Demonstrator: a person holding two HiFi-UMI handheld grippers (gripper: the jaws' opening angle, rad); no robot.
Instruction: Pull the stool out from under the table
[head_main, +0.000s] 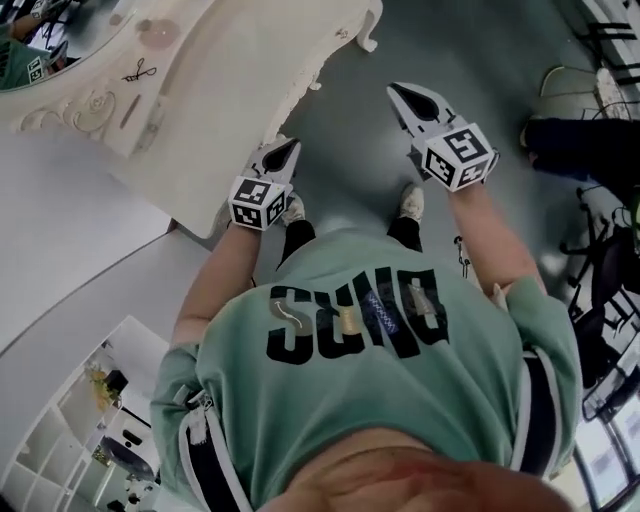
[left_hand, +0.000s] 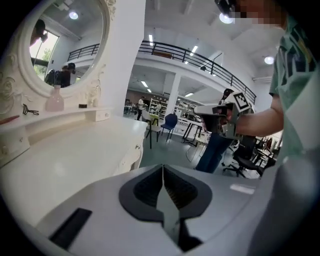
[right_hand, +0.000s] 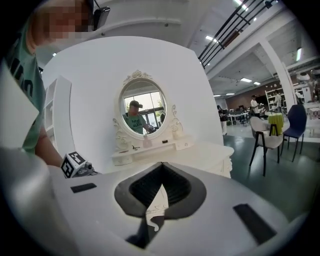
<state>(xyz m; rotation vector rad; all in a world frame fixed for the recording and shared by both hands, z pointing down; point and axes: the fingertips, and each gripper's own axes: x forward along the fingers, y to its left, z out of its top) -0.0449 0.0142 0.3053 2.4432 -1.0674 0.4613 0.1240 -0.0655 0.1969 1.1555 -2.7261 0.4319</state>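
Observation:
No stool shows in any view. A white dressing table (head_main: 230, 90) with an oval mirror (head_main: 50, 40) stands at the upper left of the head view, over grey floor. My left gripper (head_main: 288, 147) hangs just off the table's near edge, jaws shut and empty. My right gripper (head_main: 398, 91) is out over the floor to the right, also shut with nothing in it. In the left gripper view the left gripper (left_hand: 163, 167) points along the tabletop (left_hand: 65, 155). In the right gripper view the right gripper (right_hand: 161, 164) faces the table (right_hand: 200, 152) and mirror (right_hand: 142, 112).
A small bottle (left_hand: 55, 100) and little items stand on the table's shelf. Chairs (right_hand: 267, 137) and desks fill the hall beyond. Another person's dark trousers (head_main: 580, 150) are at the right edge. A white shelf unit (head_main: 80, 420) stands at the lower left.

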